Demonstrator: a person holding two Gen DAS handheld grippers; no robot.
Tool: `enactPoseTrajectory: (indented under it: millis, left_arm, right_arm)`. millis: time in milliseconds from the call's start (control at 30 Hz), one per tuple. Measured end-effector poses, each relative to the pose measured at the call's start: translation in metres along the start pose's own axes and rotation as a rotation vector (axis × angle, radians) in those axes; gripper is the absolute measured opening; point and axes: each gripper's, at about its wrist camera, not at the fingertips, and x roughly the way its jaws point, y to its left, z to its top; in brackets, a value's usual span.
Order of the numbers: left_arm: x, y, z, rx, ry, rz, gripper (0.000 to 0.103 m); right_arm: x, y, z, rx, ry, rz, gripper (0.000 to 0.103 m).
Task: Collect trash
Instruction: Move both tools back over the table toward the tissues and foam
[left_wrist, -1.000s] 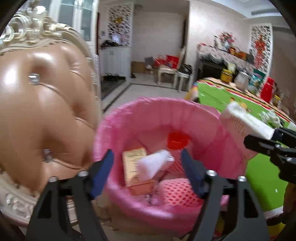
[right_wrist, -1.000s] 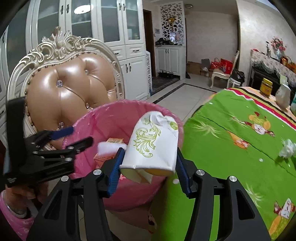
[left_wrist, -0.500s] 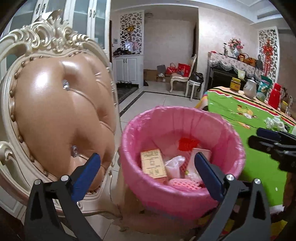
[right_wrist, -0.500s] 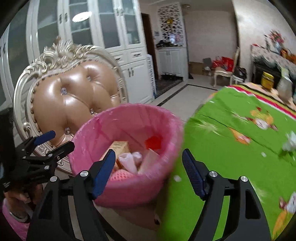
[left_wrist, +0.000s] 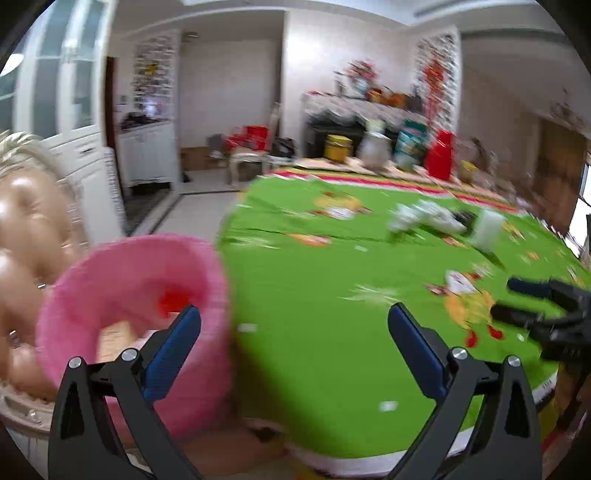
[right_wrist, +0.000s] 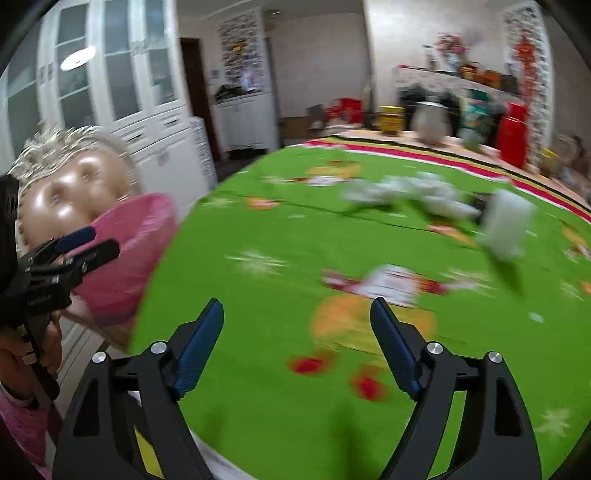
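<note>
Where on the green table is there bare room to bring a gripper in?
The near half of the green tablecloth, between the pink bin and the white cup, is bare apart from small scraps. Crowded: crumpled tissues beside the cup; jars along the far edge.

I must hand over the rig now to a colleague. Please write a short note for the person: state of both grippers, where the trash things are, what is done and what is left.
Left gripper: open, empty, near the pink bin.
Right gripper: open, empty, over the green tablecloth.
Done: the bin, beside the table's edge by the chair, already holds some trash; the items are blurred.
Left: crumpled white tissues and a white cup-like item lie on the far part of the table, plus small white scraps near the front edge. Collect them into the bin.
</note>
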Motion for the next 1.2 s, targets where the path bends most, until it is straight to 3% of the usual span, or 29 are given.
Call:
enactPoseTrajectory:
  millis: [233, 500, 867, 1133, 1200]
  left_arm:
    - [0.038, -0.059, -0.008, 0.083, 0.079, -0.044, 0.098]
    - [0.072, -0.089, 0.002, 0.086, 0.125, -0.062, 0.098]
    - [0.096, -0.097, 0.011, 0.077, 0.165, -0.038, 0.098]
    - [0.107, -0.087, 0.016, 0.075, 0.188, 0.009, 0.098]
    - [0.111, -0.089, 0.018, 0.074, 0.196, 0.011, 0.098]
  right_arm:
    - [-0.025, -0.101, -0.010, 0.113, 0.029, -0.144, 0.078]
    - [-0.010, -0.161, 0.006, 0.167, 0.053, -0.207, 0.079]
    - [0.066, -0.196, 0.052, 0.200, 0.080, -0.230, 0.081]
    - [0.102, -0.196, 0.068, 0.155, 0.064, -0.286, 0.081]
    - [0.104, -0.202, 0.068, 0.180, 0.069, -0.258, 0.074]
